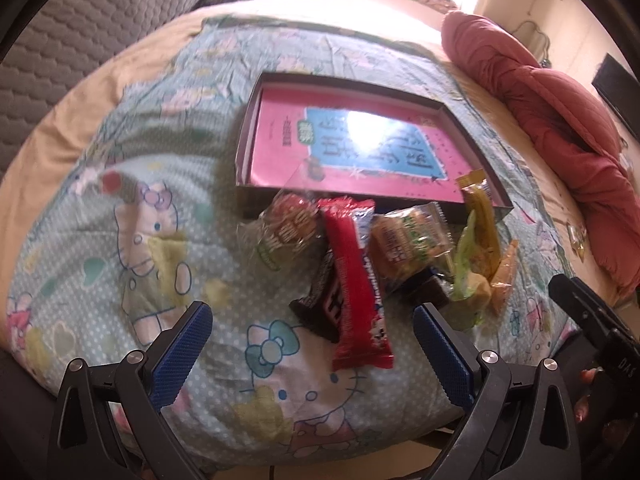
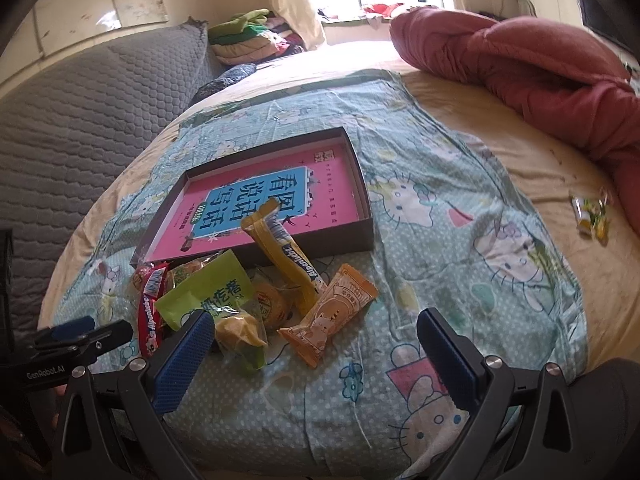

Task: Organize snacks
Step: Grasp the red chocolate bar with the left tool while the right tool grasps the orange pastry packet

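The left gripper (image 1: 313, 346) hovers with its blue ribbed fingers (image 1: 182, 354) spread wide apart and nothing between them, just above the near end of a long red foil-wrapped candy bar (image 1: 354, 280). The right gripper (image 2: 314, 354) is likewise held wide open and empty, its left finger (image 2: 180, 360) just in front of a lime-green snack pouch with printed characters (image 2: 208, 292).

Everything sits relative to the shallow dark cardboard box with a pink and blue printed bottom (image 2: 362, 236), which lies on a pale green cartoon-cat patterned bedsheet (image 2: 460, 240). The snacks are heaped on the sheet against the box's near wall, between it and the grippers. The red bar runs from that wall toward the left gripper, lying across a dark brown chocolate wrapper (image 1: 316, 304). Beside it, touching the box wall, lies a clear bag of red-labelled sweets (image 1: 286, 228), and on the bar's other side a clear pack of orange-brown biscuits (image 1: 408, 240). A long yellow stick packet (image 2: 286, 252) leans tilted over the box's near wall, its upper end inside the box. Just before it lie a pale orange pouch with a cat drawing (image 2: 328, 316) and the lime-green pouch, both outside the box.

Well off to the box's right, a small green and yellow wrapped sweet (image 2: 591, 216) lies alone on the cream mattress near a bunched red quilt (image 2: 540, 64). On the box's left stands a grey quilted headboard (image 2: 80, 120).
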The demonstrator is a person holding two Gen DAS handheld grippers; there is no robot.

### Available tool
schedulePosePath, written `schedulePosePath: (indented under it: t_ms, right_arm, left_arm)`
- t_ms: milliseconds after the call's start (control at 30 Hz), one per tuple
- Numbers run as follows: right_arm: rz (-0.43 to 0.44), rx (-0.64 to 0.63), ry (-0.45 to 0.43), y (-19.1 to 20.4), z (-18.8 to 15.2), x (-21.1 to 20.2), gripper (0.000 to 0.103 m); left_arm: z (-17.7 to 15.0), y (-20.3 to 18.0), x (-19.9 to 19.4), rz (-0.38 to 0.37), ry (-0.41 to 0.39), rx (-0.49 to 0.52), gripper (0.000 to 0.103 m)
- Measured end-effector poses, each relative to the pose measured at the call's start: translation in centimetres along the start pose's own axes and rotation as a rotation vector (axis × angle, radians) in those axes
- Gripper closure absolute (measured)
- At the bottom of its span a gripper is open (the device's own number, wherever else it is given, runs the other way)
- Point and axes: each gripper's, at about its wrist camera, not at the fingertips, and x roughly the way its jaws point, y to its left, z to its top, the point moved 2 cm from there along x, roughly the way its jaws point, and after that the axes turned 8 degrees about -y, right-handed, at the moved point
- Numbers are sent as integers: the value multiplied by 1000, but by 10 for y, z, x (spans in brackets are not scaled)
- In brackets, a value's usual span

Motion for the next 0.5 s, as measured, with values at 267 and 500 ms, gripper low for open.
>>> schedulePosePath:
  t_ms: [267,500]
  right_arm:
    - [-12,51,60,-10,-3,18,1]
    - [-30,81,103,-17,-5,32,8]
  left_arm:
    - [-4,-5,12,-57,35,4,5]
    - [6,-8,21,-97,26,22,24]
